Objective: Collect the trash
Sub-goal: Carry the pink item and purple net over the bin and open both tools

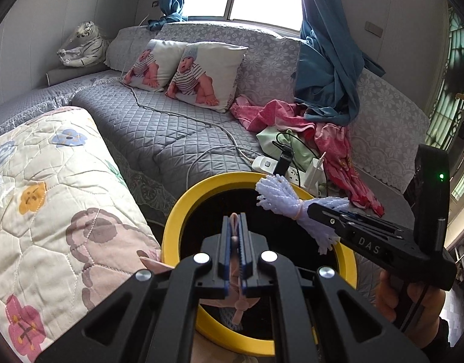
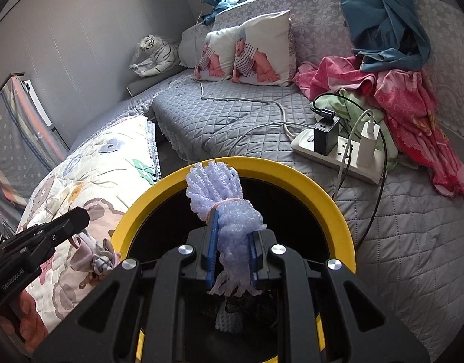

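A black bin with a yellow rim (image 1: 177, 211) (image 2: 292, 175) stands against the grey sofa. My left gripper (image 1: 235, 220) is over its near edge, shut on a thin pinkish crumpled scrap (image 1: 239, 305) that hangs below the pads. In the right wrist view that left gripper (image 2: 80, 216) sits just left of the rim with the scrap (image 2: 94, 257) dangling. My right gripper (image 2: 232, 227) (image 1: 312, 210) is shut on a lilac foam net bundle (image 2: 214, 181) (image 1: 277, 193) tied with a rubber band, held above the bin's opening. Some pale netting (image 2: 229, 317) lies at the bin's bottom.
A floral quilt (image 1: 50, 196) lies left of the bin. On the quilted sofa seat (image 2: 413, 242) sit a white power strip (image 2: 304, 146) with chargers and cables, pink and green clothes (image 2: 413, 99), two printed cushions (image 1: 201, 75) and a plush tiger (image 1: 83, 45). Blue curtains (image 1: 328, 60) hang behind.
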Available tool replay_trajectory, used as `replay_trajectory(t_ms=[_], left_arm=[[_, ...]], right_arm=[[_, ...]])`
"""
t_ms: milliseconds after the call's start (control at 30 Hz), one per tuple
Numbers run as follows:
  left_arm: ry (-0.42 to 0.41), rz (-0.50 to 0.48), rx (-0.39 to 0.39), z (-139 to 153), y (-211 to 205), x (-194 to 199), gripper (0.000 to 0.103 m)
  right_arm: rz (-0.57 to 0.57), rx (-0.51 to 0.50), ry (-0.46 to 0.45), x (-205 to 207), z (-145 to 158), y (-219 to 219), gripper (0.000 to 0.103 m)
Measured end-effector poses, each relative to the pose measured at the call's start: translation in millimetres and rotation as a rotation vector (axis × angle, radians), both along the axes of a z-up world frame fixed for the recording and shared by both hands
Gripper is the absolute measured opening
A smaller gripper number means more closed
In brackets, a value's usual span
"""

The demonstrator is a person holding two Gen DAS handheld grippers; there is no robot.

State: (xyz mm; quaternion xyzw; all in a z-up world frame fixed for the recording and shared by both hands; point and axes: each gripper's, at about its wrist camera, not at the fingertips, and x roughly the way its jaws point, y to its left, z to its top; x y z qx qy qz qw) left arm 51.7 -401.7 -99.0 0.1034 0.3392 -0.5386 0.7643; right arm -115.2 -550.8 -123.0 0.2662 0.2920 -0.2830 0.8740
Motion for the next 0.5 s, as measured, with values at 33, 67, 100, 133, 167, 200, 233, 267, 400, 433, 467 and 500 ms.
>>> replay_trajectory(t_ms=[33, 67, 100, 133, 167, 200, 233, 267, 400, 433, 467, 500], left_arm=[[0.023, -0.005, -0.004, -1.4, -0.1, 1.9, 0.005], [0.034, -0.007, -0.007, -2.1, -0.1, 2.8, 0.005], [0.033, -0.006, -0.01, -2.2, -0.6, 2.4, 0.005], [0.027, -0.009, -0.009, -2.3, -1.0, 1.2, 0.005], [0.022, -0.01, -0.007, -2.4, -1.5, 0.1, 0.005], [0.025, -0.007, -0.007, -2.7, -1.4, 0.3, 0.007], [0.035, -0.003, -0.007, -3.0, -1.2, 1.9, 0.01], [0.044, 0.005, -0.008, -3.4, -0.5, 3.6, 0.015], [0.064, 0.045, -0.023, 0.7, 9.7, 13.7, 0.017], [0.068, 0.062, -0.033, 3.4, 14.6, 17.7, 0.017], [0.067, 0.077, -0.04, 6.4, 19.5, 21.9, 0.017], [0.065, 0.097, -0.043, 9.5, 25.3, 27.0, 0.021]], right_arm=[[-0.002, 0.006, 0.002, -0.2, -1.5, -1.4, 0.017], [-0.006, 0.007, 0.003, -0.8, -2.7, -2.1, 0.018], [-0.013, 0.008, 0.0, -1.8, -3.4, -3.0, 0.018], [-0.015, 0.012, -0.001, -2.4, -4.0, -4.0, 0.018], [-0.019, 0.014, -0.002, -2.9, -4.6, -5.1, 0.018], [-0.028, 0.015, -0.002, -3.9, -4.8, -6.0, 0.019], [-0.035, 0.019, -0.004, -5.0, -5.3, -7.6, 0.021], [-0.04, 0.027, -0.005, -5.9, -6.1, -9.5, 0.023], [-0.061, 0.032, -0.012, -11.3, -3.4, -12.4, 0.024], [-0.062, 0.022, -0.011, -11.6, -1.3, -11.6, 0.026], [-0.066, 0.014, -0.012, -11.8, 0.9, -10.9, 0.033], [-0.066, 0.012, -0.018, -11.8, 3.2, -9.8, 0.037]])
